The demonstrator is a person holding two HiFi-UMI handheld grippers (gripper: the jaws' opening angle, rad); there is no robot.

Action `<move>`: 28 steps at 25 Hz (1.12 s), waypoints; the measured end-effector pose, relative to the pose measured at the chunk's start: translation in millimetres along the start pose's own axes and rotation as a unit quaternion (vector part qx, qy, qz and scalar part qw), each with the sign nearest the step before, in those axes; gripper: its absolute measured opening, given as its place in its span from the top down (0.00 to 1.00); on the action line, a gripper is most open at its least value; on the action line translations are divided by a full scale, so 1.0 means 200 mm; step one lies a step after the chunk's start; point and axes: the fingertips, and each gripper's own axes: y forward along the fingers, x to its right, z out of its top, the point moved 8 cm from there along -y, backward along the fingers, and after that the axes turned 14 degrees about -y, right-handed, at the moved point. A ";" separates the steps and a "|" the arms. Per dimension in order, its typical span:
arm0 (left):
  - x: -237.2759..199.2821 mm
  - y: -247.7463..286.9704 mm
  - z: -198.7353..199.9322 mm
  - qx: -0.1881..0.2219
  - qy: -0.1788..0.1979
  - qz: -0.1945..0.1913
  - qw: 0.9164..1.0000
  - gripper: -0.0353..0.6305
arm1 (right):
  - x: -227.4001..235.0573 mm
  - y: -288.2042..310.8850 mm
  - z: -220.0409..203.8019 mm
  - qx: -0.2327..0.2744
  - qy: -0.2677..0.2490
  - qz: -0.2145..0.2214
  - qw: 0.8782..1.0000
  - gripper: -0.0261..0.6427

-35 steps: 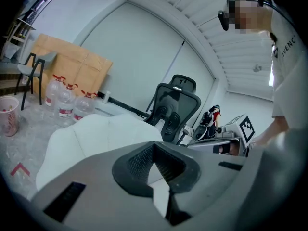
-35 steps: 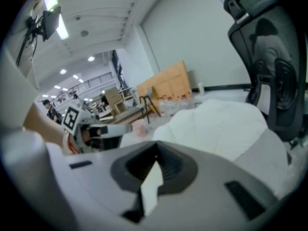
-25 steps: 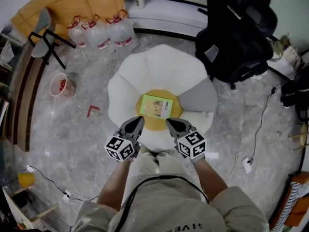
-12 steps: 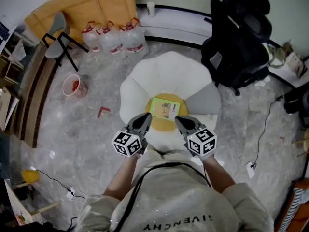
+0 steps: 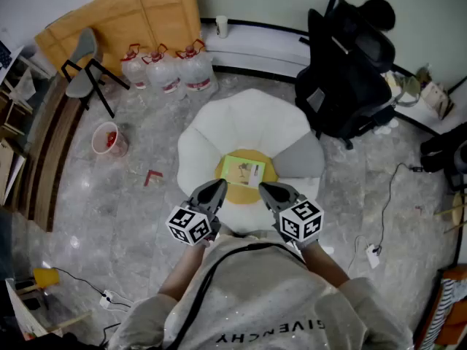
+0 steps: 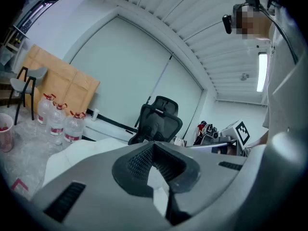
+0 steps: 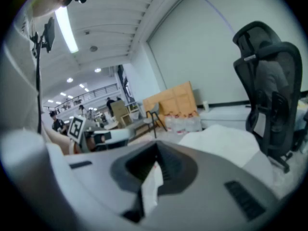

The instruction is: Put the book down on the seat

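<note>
book point(image 5: 246, 171) cover unreadable (tiny), office chair point(image 7: 269, 85) cropped

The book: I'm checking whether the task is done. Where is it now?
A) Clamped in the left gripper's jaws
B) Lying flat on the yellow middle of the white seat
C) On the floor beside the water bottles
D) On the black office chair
B: the head view shows the book lying flat on the yellow centre of the white seat, clear of the left gripper and the right gripper.

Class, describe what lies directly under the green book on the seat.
The book lies flat on the yellow centre of the white petal-shaped seat. Yellow shows around its edges; the patch beneath the book is covered.
</note>
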 end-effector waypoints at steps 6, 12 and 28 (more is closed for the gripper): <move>0.00 0.04 0.06 0.001 0.005 -0.003 1.000 0.91 | 0.05 -0.02 0.07 0.004 -0.007 -0.004 1.000 0.94; -0.03 0.05 0.09 -0.001 0.000 0.000 1.000 0.91 | 0.06 0.03 0.06 -0.005 0.005 -0.001 1.000 0.94; -0.10 0.08 0.17 -0.001 0.000 -0.012 1.000 0.91 | 0.08 0.14 0.15 -0.017 -0.019 0.009 1.000 0.94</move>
